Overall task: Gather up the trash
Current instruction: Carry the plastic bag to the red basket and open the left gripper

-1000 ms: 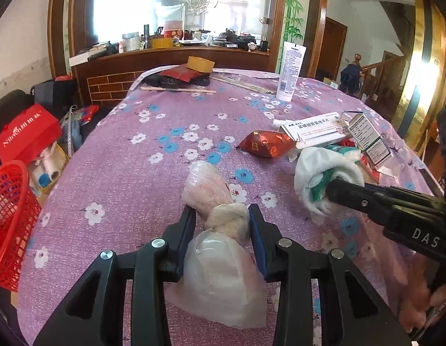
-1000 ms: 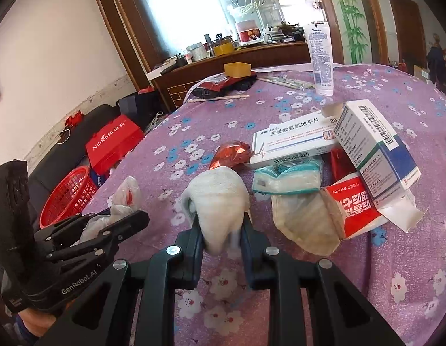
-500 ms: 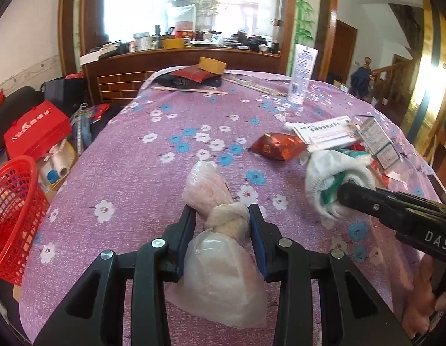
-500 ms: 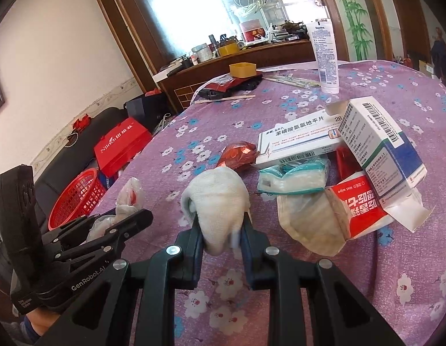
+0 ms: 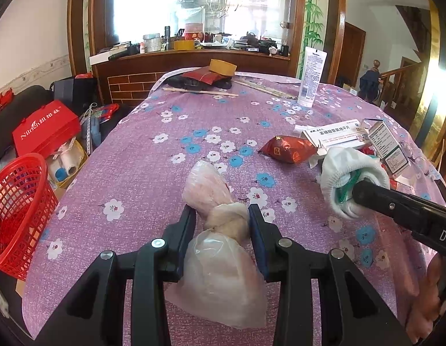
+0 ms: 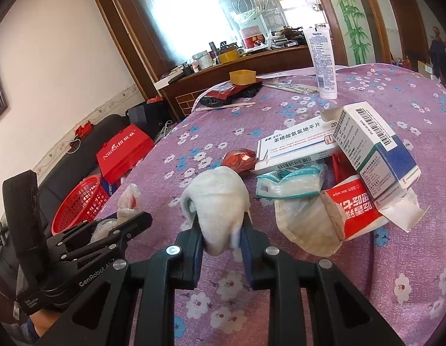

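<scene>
Carry step, we judge: both loads are gripped, neither binned. Far left, on the floor beside the table (image 5: 130, 178): red basket (image 5: 18, 210), open-topped; what little of its inside we can see looks empty, and we take it for the bin. Left gripper (image 5: 221, 216): clenched on a knotted plastic bag (image 5: 220, 248), contents unclear, held at the knot above the near edge of the cloth. Right gripper (image 6: 221, 230): clenched on a white cloth wad (image 6: 217, 199) with something green tucked inside. Right, loose on the table: red wrapper (image 6: 240, 158), medicine boxes (image 6: 298, 150), mask (image 6: 309, 225), wipe pack (image 6: 355, 204). Next move calls for swinging left over the basket and dropping there.
</scene>
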{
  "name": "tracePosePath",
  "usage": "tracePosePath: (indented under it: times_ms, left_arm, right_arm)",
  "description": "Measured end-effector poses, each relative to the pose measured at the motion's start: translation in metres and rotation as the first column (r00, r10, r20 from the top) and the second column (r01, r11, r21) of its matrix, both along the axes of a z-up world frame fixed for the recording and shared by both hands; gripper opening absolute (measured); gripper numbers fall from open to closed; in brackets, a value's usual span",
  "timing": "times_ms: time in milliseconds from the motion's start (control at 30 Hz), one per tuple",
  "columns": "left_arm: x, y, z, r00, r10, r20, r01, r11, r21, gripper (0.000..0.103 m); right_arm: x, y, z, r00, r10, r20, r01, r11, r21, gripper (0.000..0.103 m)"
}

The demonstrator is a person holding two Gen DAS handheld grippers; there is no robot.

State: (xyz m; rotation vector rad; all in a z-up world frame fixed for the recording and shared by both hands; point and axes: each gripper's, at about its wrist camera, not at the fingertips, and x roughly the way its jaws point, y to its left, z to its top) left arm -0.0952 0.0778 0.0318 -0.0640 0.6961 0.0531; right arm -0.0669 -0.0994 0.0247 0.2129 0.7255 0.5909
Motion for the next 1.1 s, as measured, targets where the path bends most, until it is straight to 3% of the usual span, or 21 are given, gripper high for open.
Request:
tracePosePath:
  times_ms: [700, 1100]
  left_arm:
    - [-0.008, 0.013, 0.007, 1.000, 0.006, 0.010, -0.006, 0.999, -0.049, 0.036]
    - [-0.036, 0.054, 0.051, 0.994, 0.062, 0.091, -0.054, 0.995, -0.088, 0.036]
  right_arm:
    - [-0.009, 0.012, 0.009, 1.000, -0.025, 0.016, 0.026, 0.997, -0.077, 0.025]
    - [-0.011, 0.040, 0.040, 0.999, 0.038, 0.021, -0.037, 0.998, -0.054, 0.025]
